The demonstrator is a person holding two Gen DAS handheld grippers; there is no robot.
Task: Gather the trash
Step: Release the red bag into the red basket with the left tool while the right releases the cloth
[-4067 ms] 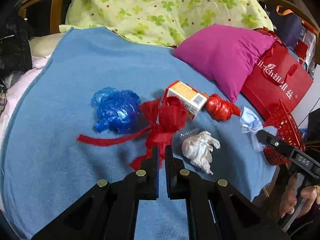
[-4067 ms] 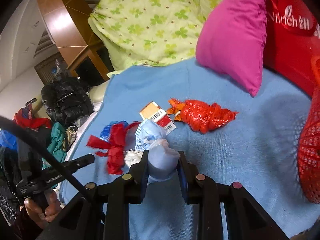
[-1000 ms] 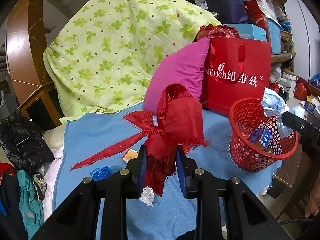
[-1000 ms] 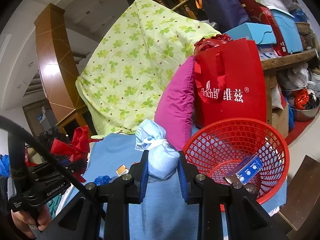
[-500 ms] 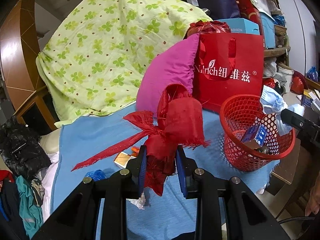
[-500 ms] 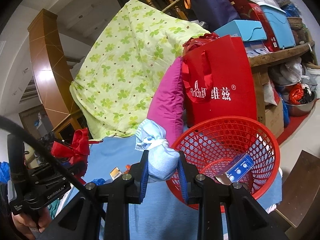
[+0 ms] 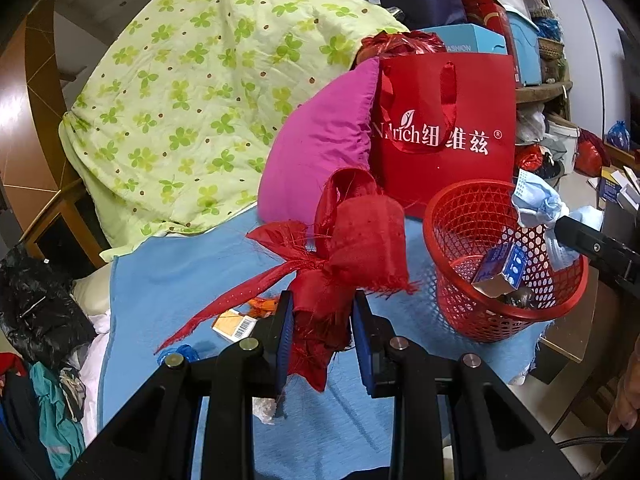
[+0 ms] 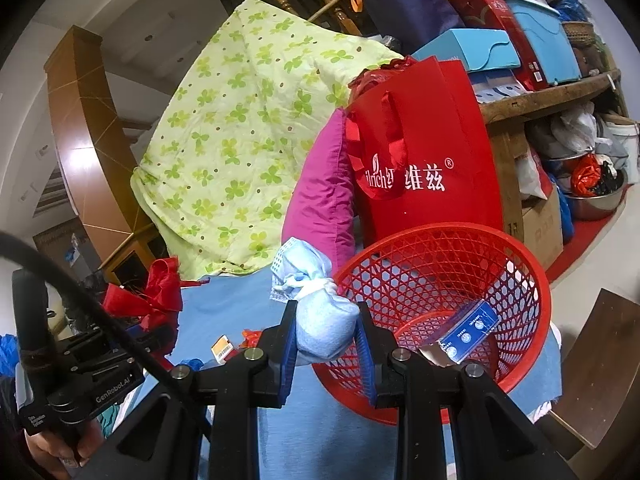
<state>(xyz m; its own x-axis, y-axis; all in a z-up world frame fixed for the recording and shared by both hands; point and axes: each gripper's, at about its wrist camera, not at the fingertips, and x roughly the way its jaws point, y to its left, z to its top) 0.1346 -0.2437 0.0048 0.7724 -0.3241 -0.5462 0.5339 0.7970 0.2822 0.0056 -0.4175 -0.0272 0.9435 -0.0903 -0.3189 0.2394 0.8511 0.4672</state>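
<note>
Over the blue blanket (image 7: pixel 168 280), left gripper (image 7: pixel 322 334) pinches a red fabric bow (image 7: pixel 352 248) (frayed ends dangling), right gripper (image 8: pixel 326 340) clamps a light-blue wad (image 8: pixel 320 320) just beside the red basket (image 8: pixel 532 292) rim.

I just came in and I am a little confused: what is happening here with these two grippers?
A person is collecting trash from a bed with a blue blanket. The left gripper is shut on a crumpled red fabric ribbon; the right gripper is shut on a balled light blue face mask, at the rim of a red plastic mesh basket that holds a small blue box.
</note>
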